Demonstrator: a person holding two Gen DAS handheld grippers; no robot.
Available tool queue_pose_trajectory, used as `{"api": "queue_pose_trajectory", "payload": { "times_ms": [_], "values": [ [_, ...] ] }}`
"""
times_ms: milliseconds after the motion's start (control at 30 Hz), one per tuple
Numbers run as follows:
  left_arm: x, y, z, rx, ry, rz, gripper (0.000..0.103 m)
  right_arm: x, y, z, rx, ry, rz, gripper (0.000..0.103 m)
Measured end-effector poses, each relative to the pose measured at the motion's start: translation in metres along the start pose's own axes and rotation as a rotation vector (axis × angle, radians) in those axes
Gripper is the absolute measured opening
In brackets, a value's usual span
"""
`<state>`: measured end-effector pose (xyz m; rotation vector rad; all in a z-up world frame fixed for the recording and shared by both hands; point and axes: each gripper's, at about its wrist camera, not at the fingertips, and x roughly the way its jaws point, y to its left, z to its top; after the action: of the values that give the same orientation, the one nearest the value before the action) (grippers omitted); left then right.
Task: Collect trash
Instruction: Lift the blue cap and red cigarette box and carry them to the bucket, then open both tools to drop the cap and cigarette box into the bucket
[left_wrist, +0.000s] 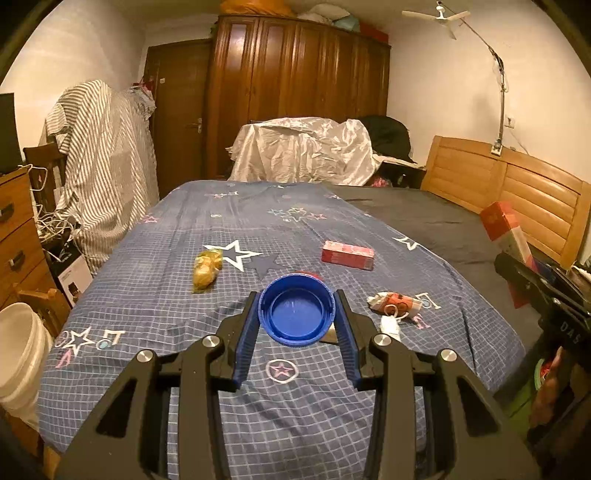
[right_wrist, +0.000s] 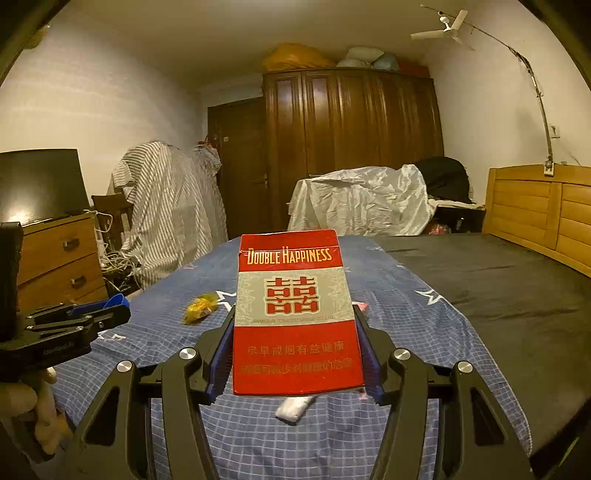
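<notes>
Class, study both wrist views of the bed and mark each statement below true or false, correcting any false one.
1. The left hand-held gripper grips a blue cap. True.
2. The right hand-held gripper is empty. False: it grips a red cigarette pack.
3. A yellow wrapper lies on the bedspread. True.
4. The ceiling fan is black. False: it is white.

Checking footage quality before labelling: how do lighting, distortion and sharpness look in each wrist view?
Left wrist view: dim warm light, strong fisheye bending at the edges, blue lid sharp. Right wrist view: same yellow cast, dark vignetted corners, cigarette pack print readable up top, its lower text soft.
</notes>
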<state>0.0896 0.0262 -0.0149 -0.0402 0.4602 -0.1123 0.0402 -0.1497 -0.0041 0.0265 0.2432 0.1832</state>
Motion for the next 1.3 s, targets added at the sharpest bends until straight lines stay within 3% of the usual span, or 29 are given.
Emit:
{"api": "queue_pose_trajectory", "payload": {
  "times_ms": [300,533,800,1067,1300],
  "values": [
    [-0.017,0.059,0.011,-0.064,-0.03,0.108,0.038,0.04,0.064,0.03,-0.053,-0.015,0.154,0.058],
    [-0.039,0.129,0.02,-0.129,-0.055,0.234,0.038,0.08,0.147,0.053,-0.108,0.015,0.33,0.058],
    [-0.07,0.211,0.021,-0.197,-0.064,0.379,0.038,0.121,0.261,0.076,-0.171,0.056,0.509,0.058],
    [-0.106,0.295,0.013,-0.261,-0.036,0.518,0.038,0.161,0.4,0.095,-0.249,0.114,0.68,0.058],
    [-0.123,0.364,0.003,-0.325,0.034,0.573,0.038,0.205,0.528,0.093,-0.336,0.256,0.787,0.058]
  ]
}}
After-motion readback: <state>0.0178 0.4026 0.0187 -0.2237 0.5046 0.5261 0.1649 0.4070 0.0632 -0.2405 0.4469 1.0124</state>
